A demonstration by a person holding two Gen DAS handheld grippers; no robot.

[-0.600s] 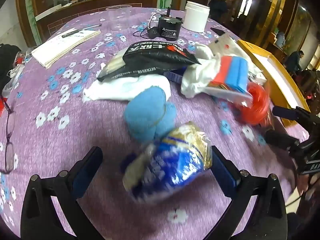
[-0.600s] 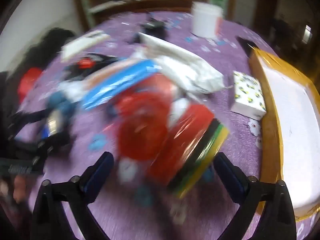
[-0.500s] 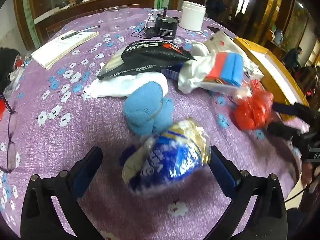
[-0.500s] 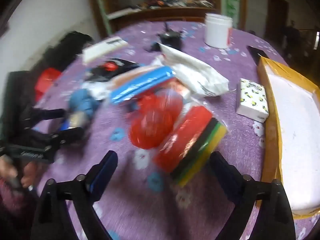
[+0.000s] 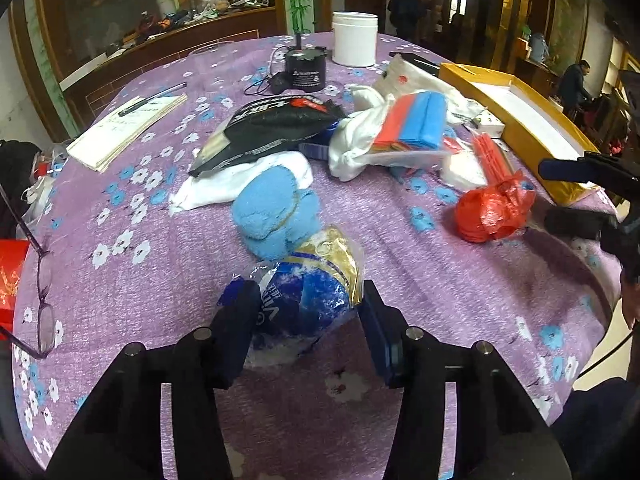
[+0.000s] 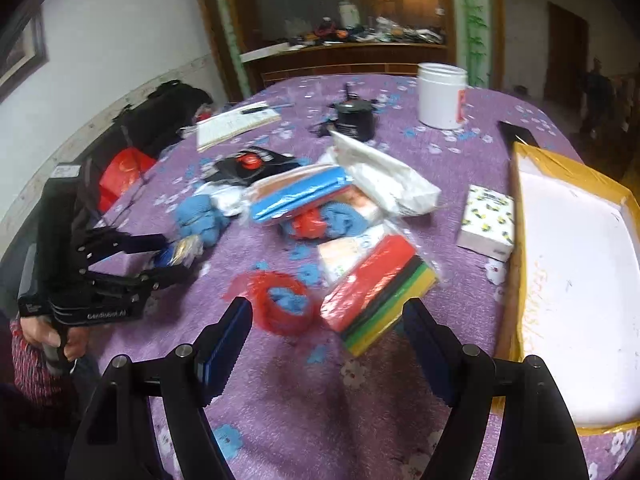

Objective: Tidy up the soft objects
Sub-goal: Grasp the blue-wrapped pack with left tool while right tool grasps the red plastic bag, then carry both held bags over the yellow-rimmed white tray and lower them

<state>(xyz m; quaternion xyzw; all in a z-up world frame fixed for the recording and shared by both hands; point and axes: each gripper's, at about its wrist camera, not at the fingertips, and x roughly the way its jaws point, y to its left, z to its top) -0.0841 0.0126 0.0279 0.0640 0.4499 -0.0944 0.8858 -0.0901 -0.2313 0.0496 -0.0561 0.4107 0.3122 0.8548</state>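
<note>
Left fingers (image 5: 240,312) pinching blue-gold packet (image 5: 308,296), tabletop (image 5: 440,300)

- Left wrist view: looks steeply down along its fingers from the near edge of the table (image 5: 120,280), facing the far edge, close.
- Right wrist view: the same, from nearer the right edge.
- Shared: the central pile, the white jar (image 5: 354,38) (image 6: 440,95), the yellow tray (image 5: 520,120) (image 6: 516,240).

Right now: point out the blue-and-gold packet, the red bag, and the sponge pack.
blue-and-gold packet (image 5: 304,300), left wrist view, blue middle of the wrapper.
red bag (image 5: 494,210), left wrist view, crumpled body.
sponge pack (image 6: 378,290), right wrist view, red top sponge.
</note>
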